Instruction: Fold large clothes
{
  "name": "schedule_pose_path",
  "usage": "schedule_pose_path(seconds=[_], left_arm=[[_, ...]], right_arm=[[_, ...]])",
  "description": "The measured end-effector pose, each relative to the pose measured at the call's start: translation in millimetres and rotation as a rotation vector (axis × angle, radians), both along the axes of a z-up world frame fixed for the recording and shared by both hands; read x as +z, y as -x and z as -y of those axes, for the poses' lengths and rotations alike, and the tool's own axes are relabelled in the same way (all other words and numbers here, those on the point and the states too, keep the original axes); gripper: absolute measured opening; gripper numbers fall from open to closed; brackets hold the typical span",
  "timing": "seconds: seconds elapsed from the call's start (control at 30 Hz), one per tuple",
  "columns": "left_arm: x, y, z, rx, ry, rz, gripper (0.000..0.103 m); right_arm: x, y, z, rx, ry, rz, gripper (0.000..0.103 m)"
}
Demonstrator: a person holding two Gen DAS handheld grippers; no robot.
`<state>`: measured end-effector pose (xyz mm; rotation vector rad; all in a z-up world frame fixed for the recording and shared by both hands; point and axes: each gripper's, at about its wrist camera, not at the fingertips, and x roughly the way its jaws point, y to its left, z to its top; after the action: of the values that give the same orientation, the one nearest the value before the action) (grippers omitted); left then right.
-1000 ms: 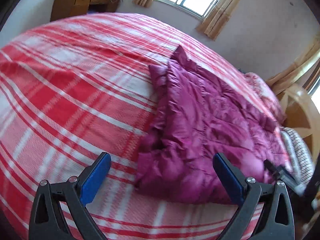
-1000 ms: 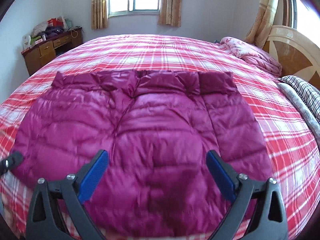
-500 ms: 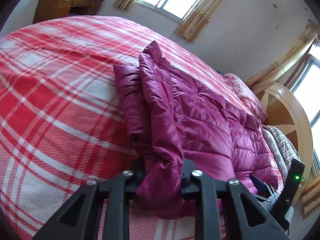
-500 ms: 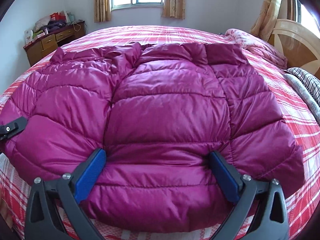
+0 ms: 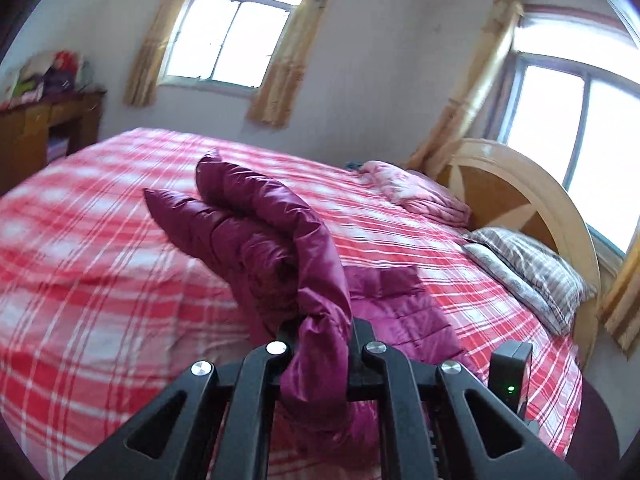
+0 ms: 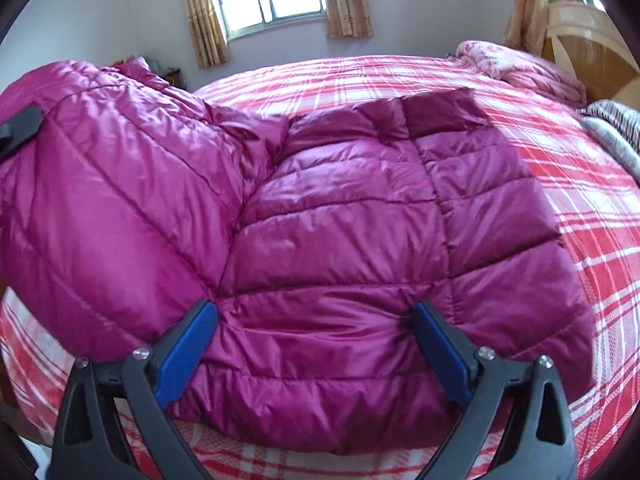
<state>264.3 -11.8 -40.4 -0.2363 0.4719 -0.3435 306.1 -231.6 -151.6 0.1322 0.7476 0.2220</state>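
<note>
A magenta quilted down jacket (image 6: 344, 216) lies on the red-and-white plaid bed (image 6: 592, 184). My left gripper (image 5: 322, 344) is shut on the jacket's (image 5: 276, 236) near left edge and holds it lifted off the bed, so that side rises in a fold. In the right wrist view that raised side (image 6: 100, 184) stands up at the left, with the left gripper's black tip (image 6: 18, 130) at the far left. My right gripper (image 6: 316, 324) is open, its blue pads (image 6: 186, 350) pressed against the jacket's near hem on either side of a puffy section.
A pink folded quilt (image 5: 416, 192) and a striped pillow (image 5: 528, 268) lie by the wooden headboard (image 5: 516, 204) at the right. A wooden desk (image 5: 44, 128) with clutter stands at the far left. Curtained windows (image 5: 236, 40) are behind the bed.
My left gripper closed on the jacket's left edge and has lifted it up and over toward the right. My right gripper moved in low against the near hem and stays open.
</note>
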Motion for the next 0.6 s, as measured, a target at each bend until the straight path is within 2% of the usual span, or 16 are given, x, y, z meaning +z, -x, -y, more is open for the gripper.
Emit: schedule_pose_path(seconds=[0.17, 0.27, 0.37, 0.47, 0.53, 0.57, 0.6], left_arm=[[1, -17, 55, -0.132, -0.126, 0.052, 0.008], [-11, -22, 92, -0.244, -0.198, 0.059, 0.008], [-31, -26, 119, -0.331, -0.251, 0.05, 0.01], [-42, -28, 134, -0.347, -0.295, 0.061, 0.016], [-35, -22, 133, -0.329, -0.301, 0.131, 0.021], [-29, -20, 128, -0.319, -0.269, 0.167, 0.029], [-23, -17, 120, -0.321, -0.211, 0.199, 0.054]], right_arm=[[18, 9, 45, -0.092, -0.03, 0.032, 0.1], [18, 11, 76, -0.188, -0.024, 0.035, 0.1], [15, 7, 110, -0.277, -0.082, 0.024, 0.1], [7, 6, 135, -0.329, -0.161, 0.009, 0.1], [4, 7, 142, -0.338, -0.182, 0.012, 0.1], [4, 7, 144, -0.337, -0.195, 0.02, 0.1], [5, 7, 145, -0.335, -0.205, 0.025, 0.1]])
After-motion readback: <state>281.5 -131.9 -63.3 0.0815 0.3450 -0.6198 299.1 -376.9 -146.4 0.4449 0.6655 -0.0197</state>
